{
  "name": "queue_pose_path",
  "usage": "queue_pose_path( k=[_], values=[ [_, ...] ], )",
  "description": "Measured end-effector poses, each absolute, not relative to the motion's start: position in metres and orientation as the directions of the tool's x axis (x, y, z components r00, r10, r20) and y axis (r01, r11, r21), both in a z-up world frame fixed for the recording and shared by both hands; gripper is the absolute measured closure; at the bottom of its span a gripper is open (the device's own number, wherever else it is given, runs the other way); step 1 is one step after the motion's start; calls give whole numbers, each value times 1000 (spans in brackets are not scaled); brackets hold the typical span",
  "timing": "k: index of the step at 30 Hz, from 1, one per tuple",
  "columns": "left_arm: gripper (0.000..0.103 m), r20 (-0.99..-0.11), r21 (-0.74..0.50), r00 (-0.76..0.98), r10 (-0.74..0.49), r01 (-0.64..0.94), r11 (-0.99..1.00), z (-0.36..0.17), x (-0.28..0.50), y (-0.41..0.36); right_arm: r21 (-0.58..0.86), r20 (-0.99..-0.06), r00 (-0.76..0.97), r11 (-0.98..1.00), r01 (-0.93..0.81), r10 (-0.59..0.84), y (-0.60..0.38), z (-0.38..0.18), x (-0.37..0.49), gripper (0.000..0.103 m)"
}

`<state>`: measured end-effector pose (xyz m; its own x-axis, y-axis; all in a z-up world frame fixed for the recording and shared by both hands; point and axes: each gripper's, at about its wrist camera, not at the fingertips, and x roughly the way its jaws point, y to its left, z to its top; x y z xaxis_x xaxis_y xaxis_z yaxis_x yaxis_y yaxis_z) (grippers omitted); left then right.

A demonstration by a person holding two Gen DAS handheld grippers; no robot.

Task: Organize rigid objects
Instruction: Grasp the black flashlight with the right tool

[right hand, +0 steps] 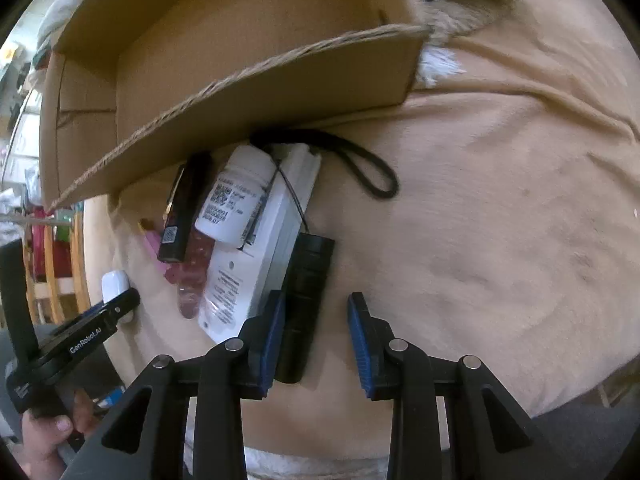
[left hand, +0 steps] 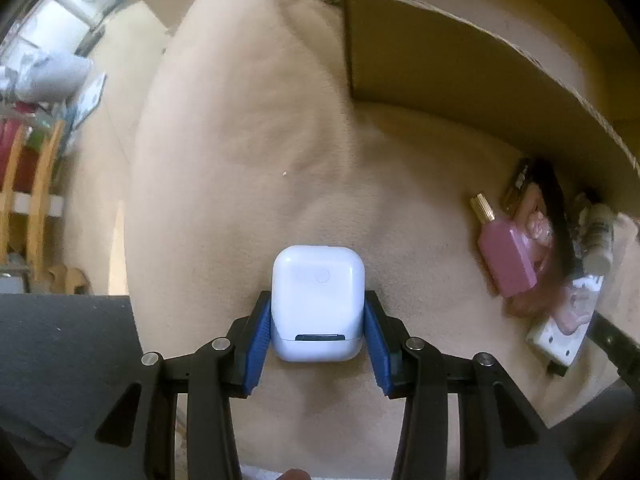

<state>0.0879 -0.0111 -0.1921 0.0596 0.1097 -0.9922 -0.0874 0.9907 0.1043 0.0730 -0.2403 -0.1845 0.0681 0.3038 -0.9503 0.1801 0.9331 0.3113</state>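
- Blue-padded fingers (left hand: 256,340) of the left gripper (left hand: 318,340) fill the foreground of the left wrist view; both pads press the sides of a white earbud case (left hand: 318,304), which lies flat on a beige blanket (left hand: 248,140), hinge end toward the camera.
- Right gripper (right hand: 316,340), right wrist view: the left pad touches a black cylindrical flashlight (right hand: 306,304) lying on the blanket, while the right pad stands clear of it with bare blanket between, so the jaws are part-spread and not yet pinching.
- Crowding the flashlight on its left: a white flat package (right hand: 248,280) just beside it, with a white pill bottle (right hand: 236,200) resting on top, then a slim black box (right hand: 182,216) and a pink bottle (left hand: 506,256) with a gold cap.
- A black wrist cord (right hand: 368,164) loops from the pile's far end, its thin string running across the white package to the flashlight.
- An open cardboard box (right hand: 260,92) sits just behind the pile, its near wall overhanging the far ends of these items; what can be seen of its interior is bare.
- At the left edge of the right wrist view, a hand (right hand: 44,436) grips the left gripper's handle.
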Motion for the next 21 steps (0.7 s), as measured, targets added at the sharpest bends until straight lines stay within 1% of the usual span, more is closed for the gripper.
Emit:
queue_pose_path(
  k=[3,6,8,9,10,15,17,21],
  values=[
    [63,-989,128,68,133,-69,989,-191,88,-21,231,-973,56,964,132,225,-225,-190,74,67],
    [63,-991,109,64,114,-83,991,-192,89,-19,164,-984,82,982,91,157,-214,-187,72,67],
    [63,-993,96,66,102,-90,991,-193,88,-15,157,-984,102,985,77,148,-213,-183,70,73],
    [63,-993,92,68,99,-90,992,-192,87,-17,152,-983,112,986,75,143,-215,-181,69,79],
    [63,-993,91,69,97,-88,992,-191,89,-14,157,-982,117,984,81,147,-216,-179,67,83],
    [63,-993,64,88,73,-101,993,-188,87,-4,163,-972,185,981,106,142,-227,-160,55,83],
    [63,-991,79,103,89,-98,992,-183,87,0,160,-968,214,980,116,133,-228,-147,46,83],
    [63,-987,88,127,102,-109,990,-173,84,4,202,-952,263,968,150,158,-233,-126,28,83]
  ],
)
